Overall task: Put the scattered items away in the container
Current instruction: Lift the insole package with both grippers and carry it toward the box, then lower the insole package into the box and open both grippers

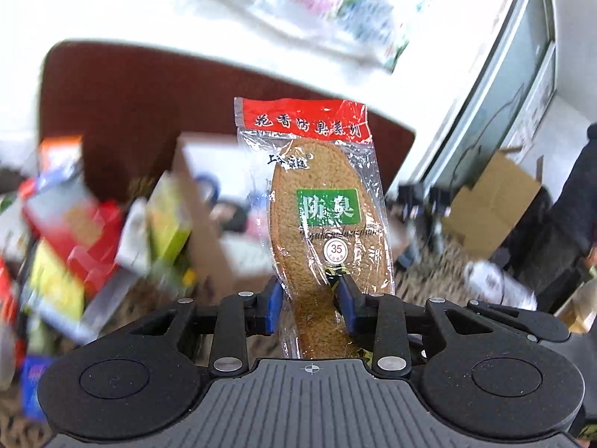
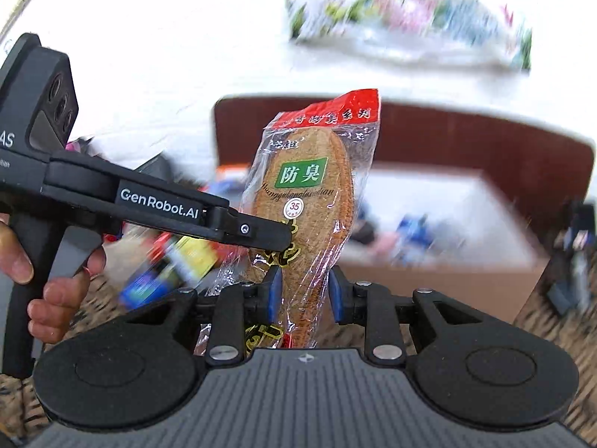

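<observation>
Insole pack (image 1: 321, 216), light and crinkly-slick in its film, stands pinched at the heel end between my left gripper (image 1: 309, 302) and right gripper (image 2: 304, 295); the springy insole beats loose film as a hold; beyond, box (image 2: 440, 276).

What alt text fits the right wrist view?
A packaged insole stands upright between the blue pads of the right hand-held gripper, while the left hand-held gripper, held by a hand, pinches the pack from the left. Behind, blurred, are a cardboard box and scattered items on patterned carpet.
</observation>
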The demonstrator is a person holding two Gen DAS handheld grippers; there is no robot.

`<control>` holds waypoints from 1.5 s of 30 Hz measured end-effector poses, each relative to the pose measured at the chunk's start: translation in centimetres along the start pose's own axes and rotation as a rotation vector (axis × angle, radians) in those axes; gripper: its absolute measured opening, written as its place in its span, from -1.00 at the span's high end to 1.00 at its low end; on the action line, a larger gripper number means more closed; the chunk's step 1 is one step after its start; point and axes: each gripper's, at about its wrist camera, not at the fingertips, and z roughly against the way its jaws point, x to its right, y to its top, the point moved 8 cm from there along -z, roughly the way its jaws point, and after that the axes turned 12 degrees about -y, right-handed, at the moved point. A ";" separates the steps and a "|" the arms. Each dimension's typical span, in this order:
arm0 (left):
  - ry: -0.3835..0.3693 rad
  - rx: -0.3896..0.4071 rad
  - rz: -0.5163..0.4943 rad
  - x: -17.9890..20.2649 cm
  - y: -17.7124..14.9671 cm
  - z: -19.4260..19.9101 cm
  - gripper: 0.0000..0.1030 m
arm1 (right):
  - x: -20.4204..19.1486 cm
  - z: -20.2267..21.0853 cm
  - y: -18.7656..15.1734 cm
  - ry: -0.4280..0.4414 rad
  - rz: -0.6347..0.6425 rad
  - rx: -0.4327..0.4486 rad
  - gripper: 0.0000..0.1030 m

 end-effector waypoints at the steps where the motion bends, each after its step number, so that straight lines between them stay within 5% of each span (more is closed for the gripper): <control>1: -0.012 0.017 -0.003 0.4 1.3 -0.6 0.26 | 0.6 -0.3 1.0 -0.019 0.020 0.020 0.41; 5: -0.043 0.080 -0.009 1.5 6.1 -3.3 0.06 | 3.5 -2.2 5.0 -0.080 0.071 0.090 0.41; 11: -0.024 0.136 -0.024 1.4 10.1 -8.8 0.03 | 7.4 -7.4 7.9 -0.135 0.151 0.123 0.41; 17: -0.002 0.103 0.010 -1.0 10.1 -14.4 0.03 | 10.5 -12.2 7.5 -0.106 0.146 0.093 0.41; 22: 0.007 -0.021 0.084 -3.9 7.2 -19.3 -0.19 | 11.8 -17.3 3.9 -0.094 0.182 -0.051 0.38; 24: 0.014 -0.110 0.123 -5.1 5.5 -21.1 -0.61 | 12.0 -19.0 2.0 -0.109 0.211 -0.126 0.31; 26: 0.054 -0.153 0.172 -6.3 4.3 -21.7 -0.76 | 12.2 -20.1 0.7 -0.144 0.240 -0.166 -0.06; 28: 0.062 -0.168 0.195 -7.0 3.7 -21.9 -0.80 | 12.7 -20.5 0.1 -0.186 0.235 -0.170 -0.27; 37: 0.083 -0.182 0.195 -7.6 3.2 -21.2 -0.85 | 12.4 -20.5 -0.3 -0.147 0.169 -0.195 -0.22; 39: 0.080 -0.186 0.180 -7.2 3.2 -20.8 -0.89 | 11.9 -20.2 -0.1 -0.129 0.156 -0.197 -0.35; 41: 0.065 -0.188 0.168 -6.4 3.2 -20.4 -0.90 | 11.5 -19.4 0.6 -0.120 0.126 -0.191 -0.84; 45: -0.004 -0.151 0.173 -4.1 3.3 -17.6 -0.99 | 10.6 -16.5 2.4 -0.118 0.113 -0.114 -0.96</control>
